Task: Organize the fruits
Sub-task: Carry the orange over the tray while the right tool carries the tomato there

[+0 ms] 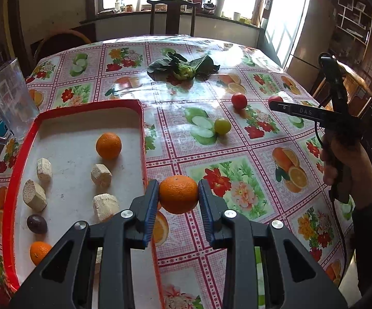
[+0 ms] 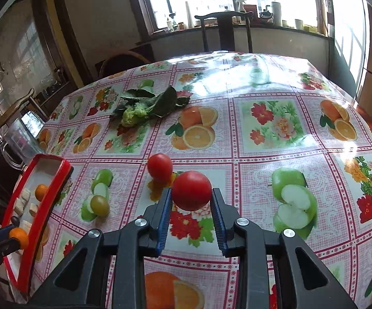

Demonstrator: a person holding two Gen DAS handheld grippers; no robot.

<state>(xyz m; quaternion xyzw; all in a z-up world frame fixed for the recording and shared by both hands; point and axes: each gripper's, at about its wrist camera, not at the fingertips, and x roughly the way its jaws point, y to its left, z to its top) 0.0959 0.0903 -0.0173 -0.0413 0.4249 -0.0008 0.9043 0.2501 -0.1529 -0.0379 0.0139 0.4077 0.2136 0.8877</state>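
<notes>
The left gripper has its fingers clamped on an orange, held just beside the red tray. The right gripper has its fingers clamped on a tomato above the table; another tomato lies beyond it.

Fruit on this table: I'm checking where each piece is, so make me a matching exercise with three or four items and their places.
Things:
1. orange
2. red tomato
3. green fruit
4. dark plum

Places:
A. lying in the red tray
B. between the right gripper fingers
C. loose on the tablecloth
D. clamped in the left gripper

Pairs: 1-D, 2-B, 3-C, 4-A
</notes>
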